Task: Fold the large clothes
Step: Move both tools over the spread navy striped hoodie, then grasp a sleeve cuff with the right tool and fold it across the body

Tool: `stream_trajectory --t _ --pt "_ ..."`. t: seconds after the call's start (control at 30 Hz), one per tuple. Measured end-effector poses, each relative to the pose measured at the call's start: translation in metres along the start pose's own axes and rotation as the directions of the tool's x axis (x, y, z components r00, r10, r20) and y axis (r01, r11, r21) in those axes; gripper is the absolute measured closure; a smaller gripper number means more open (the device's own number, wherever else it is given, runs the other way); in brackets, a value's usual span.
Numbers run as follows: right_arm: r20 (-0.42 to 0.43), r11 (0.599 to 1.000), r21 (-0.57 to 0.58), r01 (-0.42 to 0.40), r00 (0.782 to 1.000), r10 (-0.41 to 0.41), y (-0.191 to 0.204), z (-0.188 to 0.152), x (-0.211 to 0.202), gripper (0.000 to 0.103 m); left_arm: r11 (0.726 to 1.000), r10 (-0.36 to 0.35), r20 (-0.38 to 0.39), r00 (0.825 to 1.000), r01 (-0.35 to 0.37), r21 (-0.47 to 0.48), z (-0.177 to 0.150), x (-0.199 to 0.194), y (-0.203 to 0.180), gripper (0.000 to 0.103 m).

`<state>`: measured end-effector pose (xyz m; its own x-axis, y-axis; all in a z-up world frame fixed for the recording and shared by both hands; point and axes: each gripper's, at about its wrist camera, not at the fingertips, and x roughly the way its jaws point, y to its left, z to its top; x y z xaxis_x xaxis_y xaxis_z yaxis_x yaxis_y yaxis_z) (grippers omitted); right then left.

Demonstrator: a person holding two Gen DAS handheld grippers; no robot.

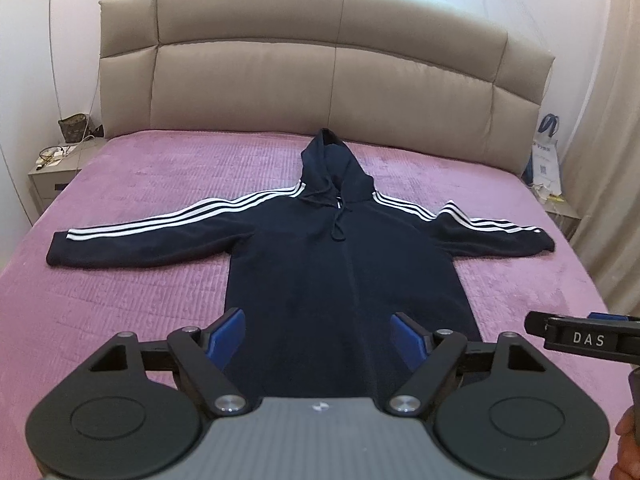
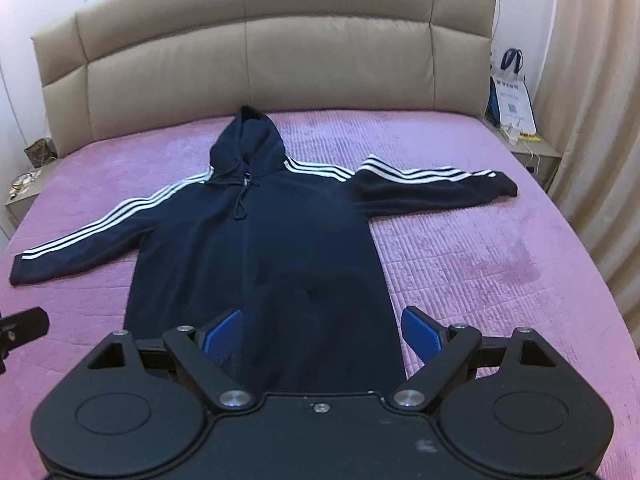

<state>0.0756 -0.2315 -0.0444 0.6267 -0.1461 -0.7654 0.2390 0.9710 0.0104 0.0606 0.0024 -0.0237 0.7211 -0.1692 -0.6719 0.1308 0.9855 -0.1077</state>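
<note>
While both tongs hang spread, navy hoodie (image 1: 340, 264) lies flat, hood toward headboard (image 1: 320, 64), sleeves outstretched sideways.

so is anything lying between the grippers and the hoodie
Nothing visible. The hoodie lies flat on the bed with nothing on it, and the left gripper and right gripper are both open, above its bottom hem.
</note>
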Motion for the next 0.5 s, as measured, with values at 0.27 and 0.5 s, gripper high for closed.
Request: stream_trajectory --t 0.27,0.5 --pt "-0.084 0.997 0.045 0.056 0.995 -0.052 -0.02 0.032 0.111 0.001 1.0 -0.017 -0.095 0.995 0.019 0.024 0.039 0.114 -0.004 0.021" --pt "-0.017 0.971 0.217 0.103 0.995 -0.101 -0.094 0.049 0.219 0.001 0.999 0.009 -0.067 0.998 -0.005 0.052 0.049 0.245 -0.014 0.021"
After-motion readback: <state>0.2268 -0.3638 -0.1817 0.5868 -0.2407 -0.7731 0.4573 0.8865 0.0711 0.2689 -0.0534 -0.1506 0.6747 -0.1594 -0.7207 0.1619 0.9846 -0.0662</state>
